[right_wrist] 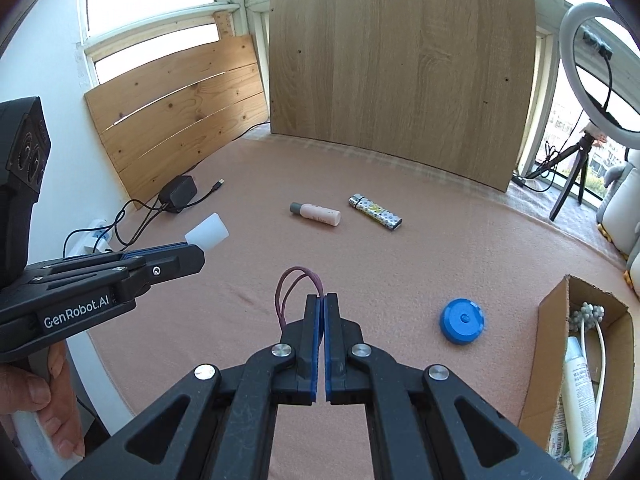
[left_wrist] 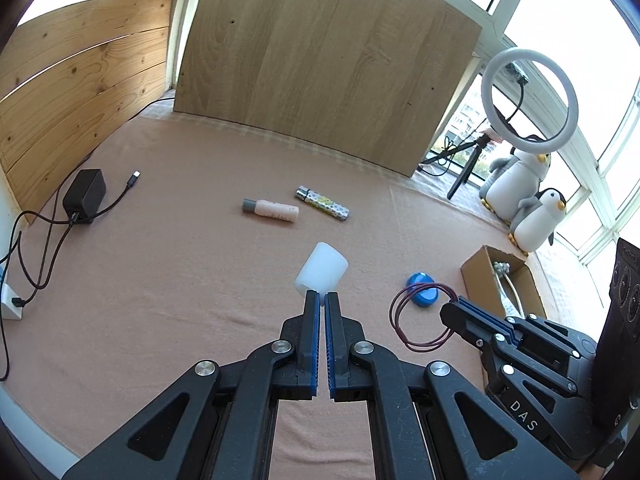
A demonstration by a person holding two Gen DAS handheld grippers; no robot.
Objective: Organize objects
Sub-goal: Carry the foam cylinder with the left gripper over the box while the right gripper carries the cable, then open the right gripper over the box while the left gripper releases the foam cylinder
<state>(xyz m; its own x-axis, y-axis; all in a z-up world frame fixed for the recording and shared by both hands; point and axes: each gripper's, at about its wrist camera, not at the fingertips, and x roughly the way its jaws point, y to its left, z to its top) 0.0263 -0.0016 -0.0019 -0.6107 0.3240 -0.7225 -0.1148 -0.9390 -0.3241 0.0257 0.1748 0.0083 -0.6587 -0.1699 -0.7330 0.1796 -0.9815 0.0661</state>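
Observation:
My left gripper [left_wrist: 322, 298] is shut on the rim of a white plastic cup [left_wrist: 321, 269] and holds it above the pink cloth; the gripper [right_wrist: 198, 252] and the cup [right_wrist: 208, 231] also show at the left of the right wrist view. My right gripper [right_wrist: 323, 299] is shut on a dark red hair tie [right_wrist: 294, 290]; the gripper [left_wrist: 454, 305] and the hair tie [left_wrist: 416, 318] also show in the left wrist view. A blue lid [right_wrist: 462, 321], a pink bottle [right_wrist: 317, 213] and a patterned lighter [right_wrist: 375, 212] lie on the cloth. A cardboard box [right_wrist: 546, 356] stands at the right.
The box holds a white bottle [right_wrist: 578, 396] and a white cord. A black power adapter [left_wrist: 85, 196] with cables lies at the left by wooden boards. A wood panel [right_wrist: 400, 72] stands at the back. A ring light [left_wrist: 528, 96] and penguin toys [left_wrist: 524, 196] stand at the right.

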